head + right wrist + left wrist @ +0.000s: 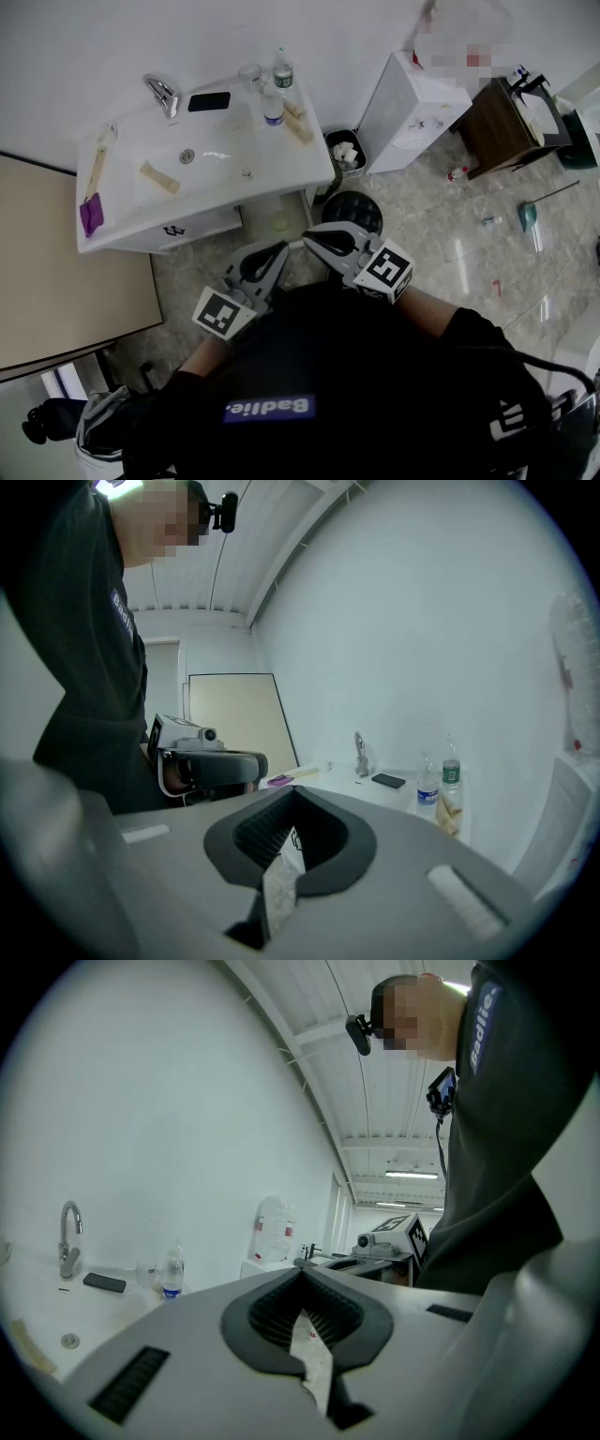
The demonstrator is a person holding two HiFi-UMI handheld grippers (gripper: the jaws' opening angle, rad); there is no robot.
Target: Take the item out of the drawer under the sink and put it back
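The left hand-held gripper (278,250) and right hand-held gripper (310,235) hang side by side close to the person's chest, well apart from the sink (202,159). Each has its jaws together at the tips, with nothing held between them. The drawer (173,230) under the sink looks shut, its small dark handle on the white front. No view shows the item, so it is presumably inside. This would fit either a moment before the drawer is pulled or one after the item has gone back.

Judged risks:
- The handle is small and low, so closed jaws would have to open and meet it squarely, and a skewed grip could slip off.
- A round black stool (352,211) and a bin (345,155) stand just beside the cabinet on the right and could catch an elbow or crowd a reach to the drawer.
- The worktop (281,173) carries loose things, among them a phone (208,101) and bottles (282,70), that a high swing could knock.

Only the head view shows the drawer front, the basin and the floor. The gripper views look over the worktop and miss the drawer. They alone show the jaw tips meeting, and they show the faucet (68,1237) standing upright from the side. Each gripper view also catches the other gripper. The right gripper view adds a beige panel (239,719) leaning by the wall.
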